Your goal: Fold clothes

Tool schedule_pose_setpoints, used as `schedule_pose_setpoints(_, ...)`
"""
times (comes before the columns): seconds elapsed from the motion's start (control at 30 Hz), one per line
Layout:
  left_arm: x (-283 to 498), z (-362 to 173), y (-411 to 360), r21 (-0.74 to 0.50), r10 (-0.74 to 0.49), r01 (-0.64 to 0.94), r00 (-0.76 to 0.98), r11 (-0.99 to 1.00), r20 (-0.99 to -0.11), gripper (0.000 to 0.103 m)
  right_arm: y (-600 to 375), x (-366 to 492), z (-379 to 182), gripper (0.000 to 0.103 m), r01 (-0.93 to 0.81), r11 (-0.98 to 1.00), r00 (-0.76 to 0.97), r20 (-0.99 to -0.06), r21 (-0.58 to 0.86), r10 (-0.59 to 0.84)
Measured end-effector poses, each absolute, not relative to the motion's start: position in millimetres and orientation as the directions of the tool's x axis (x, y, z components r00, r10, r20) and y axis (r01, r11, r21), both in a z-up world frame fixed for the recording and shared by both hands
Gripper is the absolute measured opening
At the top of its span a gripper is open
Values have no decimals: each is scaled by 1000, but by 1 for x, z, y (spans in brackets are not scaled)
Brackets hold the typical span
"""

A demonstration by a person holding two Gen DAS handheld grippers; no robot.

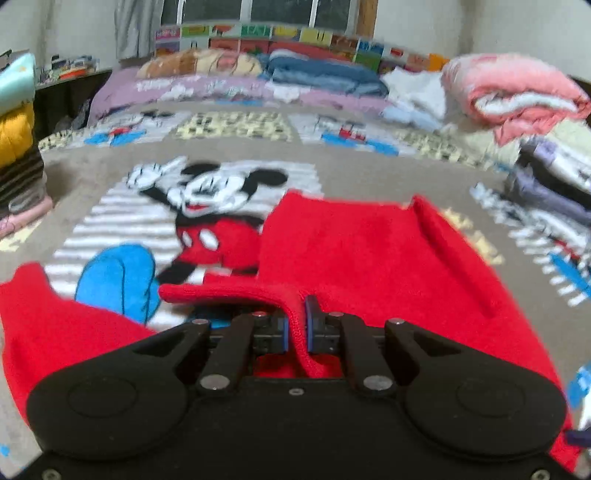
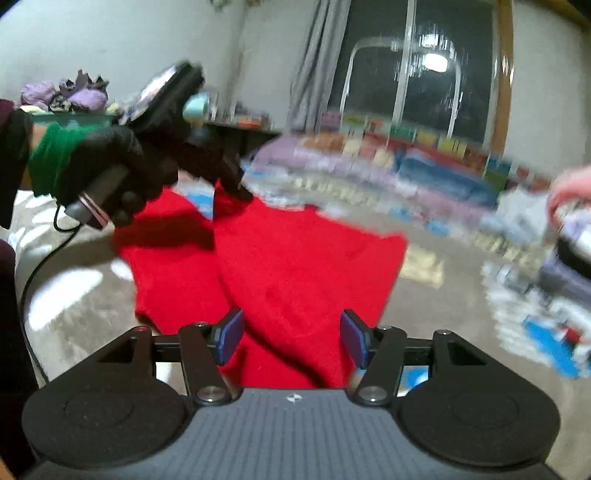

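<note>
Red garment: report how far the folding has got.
Done: little. The red garment lies mostly spread on the blanket, one flap doubled over. In hand: the left claw is shut on a garment edge; the right claw is open above the cloth. Left: finishing the folds and stacking it, perhaps with the folded piles nearby.

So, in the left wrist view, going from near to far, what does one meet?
Left gripper shut on red garment → Mickey blanket → blue blanket → window.

Sweater [image 1: 369, 251] on the blanket [image 1: 351, 173], folded stacks [image 1: 22, 155] left, bedding pile [image 1: 517, 92] behind right.
</note>
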State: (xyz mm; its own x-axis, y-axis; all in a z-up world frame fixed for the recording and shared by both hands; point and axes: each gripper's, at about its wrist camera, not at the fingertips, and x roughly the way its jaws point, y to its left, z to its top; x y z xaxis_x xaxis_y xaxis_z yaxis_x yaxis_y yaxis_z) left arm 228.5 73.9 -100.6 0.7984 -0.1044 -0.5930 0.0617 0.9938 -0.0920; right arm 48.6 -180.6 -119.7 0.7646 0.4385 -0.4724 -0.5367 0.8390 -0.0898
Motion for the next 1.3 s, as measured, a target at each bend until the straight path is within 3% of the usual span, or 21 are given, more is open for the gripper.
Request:
schedule_pose_setpoints(0.17,227,-103,88,-180,-148,48,789,982,-596,10,-177,59,-119,61,-577,817,700,-528,-22,480)
schedule_pose_setpoints(0.3,228,-103,110,-319,-195,-4,783,948,-591,27,-183,53,-113,60,-585,811,703,-509,-15,498)
schedule_pose_setpoints(0.4,231,-105,129,-448,-248,-46,780,893,-575,28,-185,54,-112,60,-582,813,720,-473,-12,508)
schedule_pose_setpoints(0.53,234,-104,142,-514,-257,-92,782,853,-568,30,-182,69,-114,61,-547,837,756,-430,-1,494)
schedule_pose_setpoints(0.77,245,-106,159,-610,-274,-169,779,774,-564,30,-181,79,-125,63,-550,835,732,-462,33,501)
schedule_pose_setpoints(0.8,248,-105,157,-595,-274,-160,774,787,-571,30,-181,79,-126,63,-551,834,730,-464,34,501)
schedule_pose_setpoints(0.87,252,-99,148,-538,-264,-118,772,834,-578,6,-181,79,-126,64,-554,832,726,-466,40,506)
schedule_pose_setpoints(0.9,250,-95,143,-499,-251,-86,784,862,-568,2,-181,78,-126,64,-554,831,725,-465,44,508)
schedule_pose_setpoints(1.0,235,-75,125,-295,-179,33,857,955,-482,3,-183,79,-126,64,-559,827,714,-467,69,522)
schedule_pose_setpoints(1.13,236,-87,100,-15,-70,73,847,997,-528,3,-188,81,-127,64,-565,818,696,-472,105,541)
schedule_pose_setpoints(1.3,239,-96,101,13,-51,68,846,998,-531,3,-190,82,-126,65,-576,807,681,-472,125,559)
